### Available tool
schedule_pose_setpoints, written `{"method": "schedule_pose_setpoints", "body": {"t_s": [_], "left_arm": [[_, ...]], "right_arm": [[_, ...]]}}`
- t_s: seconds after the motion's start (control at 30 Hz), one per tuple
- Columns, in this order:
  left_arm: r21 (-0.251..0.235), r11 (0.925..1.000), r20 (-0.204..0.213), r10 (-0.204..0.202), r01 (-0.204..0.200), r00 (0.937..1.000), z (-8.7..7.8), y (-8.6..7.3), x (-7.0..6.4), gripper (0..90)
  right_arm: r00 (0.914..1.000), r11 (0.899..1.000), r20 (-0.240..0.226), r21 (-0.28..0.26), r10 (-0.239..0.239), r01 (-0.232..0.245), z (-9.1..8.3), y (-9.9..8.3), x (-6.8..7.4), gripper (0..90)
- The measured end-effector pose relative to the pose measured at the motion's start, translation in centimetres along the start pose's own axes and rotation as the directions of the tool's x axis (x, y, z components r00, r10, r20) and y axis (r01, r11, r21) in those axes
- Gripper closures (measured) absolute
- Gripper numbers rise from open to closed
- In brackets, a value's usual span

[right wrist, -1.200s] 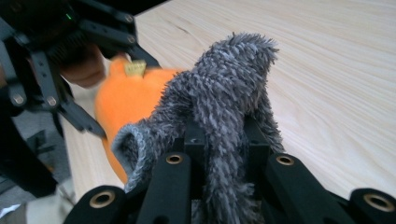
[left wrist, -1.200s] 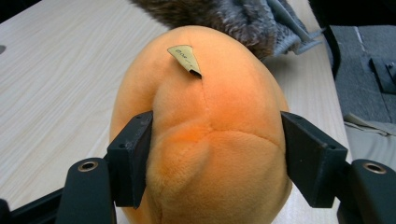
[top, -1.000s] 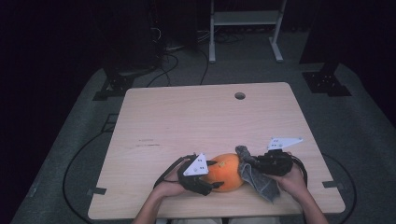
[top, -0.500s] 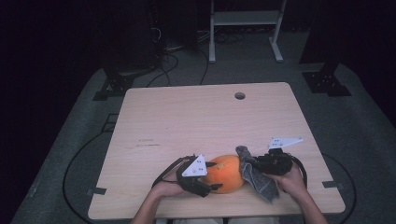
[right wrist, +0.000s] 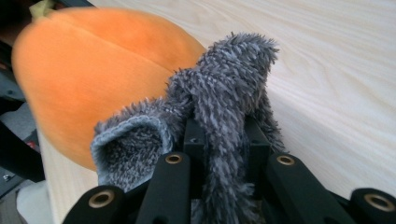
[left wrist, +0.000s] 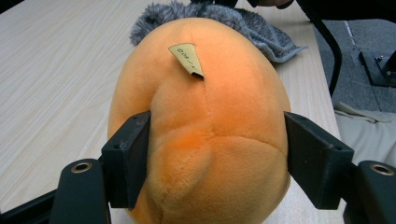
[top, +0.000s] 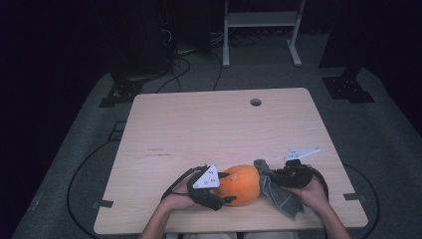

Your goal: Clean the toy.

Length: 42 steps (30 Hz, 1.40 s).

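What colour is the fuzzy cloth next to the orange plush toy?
Grey. The fuzzy cloth shows best in the right gripper view.

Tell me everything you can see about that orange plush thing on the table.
The orange plush is a rounded, egg-like soft toy of short fuzzy fabric, with seams running over it and a small tan tag on top. It lies near the front edge of the wooden table. The left gripper clasps it, one black jaw pressed on each side, denting the fabric slightly. At its other end, a grey fuzzy cloth rests against it, pinched in the right gripper.
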<state>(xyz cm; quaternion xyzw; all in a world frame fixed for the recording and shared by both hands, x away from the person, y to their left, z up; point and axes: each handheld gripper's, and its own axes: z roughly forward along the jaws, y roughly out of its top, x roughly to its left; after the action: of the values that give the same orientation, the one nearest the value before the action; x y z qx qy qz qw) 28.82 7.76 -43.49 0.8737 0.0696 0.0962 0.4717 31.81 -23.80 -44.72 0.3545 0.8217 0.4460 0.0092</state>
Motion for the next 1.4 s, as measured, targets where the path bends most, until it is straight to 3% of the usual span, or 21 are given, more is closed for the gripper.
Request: {"method": "schedule_pose_setpoints", "body": {"t_s": [0.1,0.2,0.3,0.4,0.47,0.53,0.6,0.67,0.8,0.83,0.93,1.0,1.03,1.13,1.27,1.4], "left_arm": [[-0.003,1.0,0.001,-0.009,0.009,1.0,-0.1,-0.1,0.1,27.7],[-0.005,0.9999,0.0,-0.01,0.01,1.0,0.0,-0.1,0.1,27.6],[-0.003,1.0,-0.003,-0.006,0.006,1.0,0.0,-0.1,0.1,27.5],[-0.004,1.0,-0.001,-0.006,0.006,1.0,0.0,-0.1,0.1,27.4],[-0.007,0.9999,-0.002,-0.009,0.009,1.0,0.1,-0.1,0.1,27.0],[-0.007,0.9999,-0.003,-0.011,0.011,0.9999,0.1,-0.1,0.1,26.9],[-0.008,0.9999,-0.004,-0.015,0.015,0.9999,0.0,-0.2,0.1,26.8],[-0.008,0.9999,-0.004,-0.012,0.012,0.9999,0.1,-0.1,0.1,26.8],[-0.002,0.9999,-0.004,0.012,-0.012,0.9999,0.4,0.2,-0.3,26.8],[-0.002,0.9999,-0.004,0.014,-0.014,0.9999,0.5,0.2,-0.4,26.7],[-0.003,0.9996,0.002,0.027,-0.027,0.9996,0.5,0.3,-0.6,25.4],[-0.01,0.9996,-0.002,0.027,-0.027,0.9996,0.4,0.6,-0.5,21.1],[-0.024,0.9997,-0.008,0.003,-0.003,1.0,0.4,0.8,-0.4,18.5],[-0.002,0.998,-0.022,-0.063,0.063,0.9978,0.7,0.9,0.1,12.8],[-0.008,0.9985,-0.007,-0.054,0.054,0.9985,0.7,0.6,0.0,19.7],[-0.003,0.9985,-0.006,-0.055,0.055,0.9985,0.5,0.4,0.1,21.6]], "right_arm": [[1.0,0.999,0.002,-0.035,-0.007,0.008,-0.9,0.2,0.3,76.2],[0.9988,0.991,-0.046,-0.13,-0.017,0.011,-2.2,1.1,1.1,76.2],[0.9934,0.982,-0.11,-0.189,-0.033,0.011,-2.6,1.7,1.7,76.2],[0.9956,0.99,-0.082,-0.136,-0.045,0.034,-1.5,1.6,1.9,76.0],[0.9979,0.996,-0.06,-0.089,-0.024,0.019,-0.7,0.9,1.3,75.9],[0.9996,0.998,-0.029,-0.062,0.007,-0.008,-0.6,0.5,0.5,75.9],[0.9999,0.999,0.013,-0.046,-0.003,0.003,-1.0,0.4,0.2,76.1],[0.9999,0.996,-0.013,-0.09,-0.006,0.005,-1.7,0.7,0.5,76.1],[0.9945,0.982,-0.088,-0.185,-0.056,0.039,-2.7,2.2,2.2,76.0],[0.9933,0.982,-0.095,-0.18,-0.066,0.048,-2.5,2.4,2.6,76.0],[0.9936,0.99,-0.056,-0.111,-0.098,0.092,-1.3,2.2,3.0,76.0],[0.9946,0.993,-0.072,-0.1,-0.075,0.068,-0.7,1.7,2.6,76.0],[0.9949,0.993,-0.074,-0.101,-0.069,0.062,-0.8,1.5,2.4,76.0],[0.9955,0.993,-0.058,-0.092,-0.075,0.069,-1.2,1.2,2.4,76.1],[0.9954,0.995,-0.073,-0.083,-0.061,0.055,-1.3,0.9,1.8,76.0],[0.9989,0.998,-0.019,-0.037,-0.044,0.043,-1.2,0.3,1.0,76.0]]}}
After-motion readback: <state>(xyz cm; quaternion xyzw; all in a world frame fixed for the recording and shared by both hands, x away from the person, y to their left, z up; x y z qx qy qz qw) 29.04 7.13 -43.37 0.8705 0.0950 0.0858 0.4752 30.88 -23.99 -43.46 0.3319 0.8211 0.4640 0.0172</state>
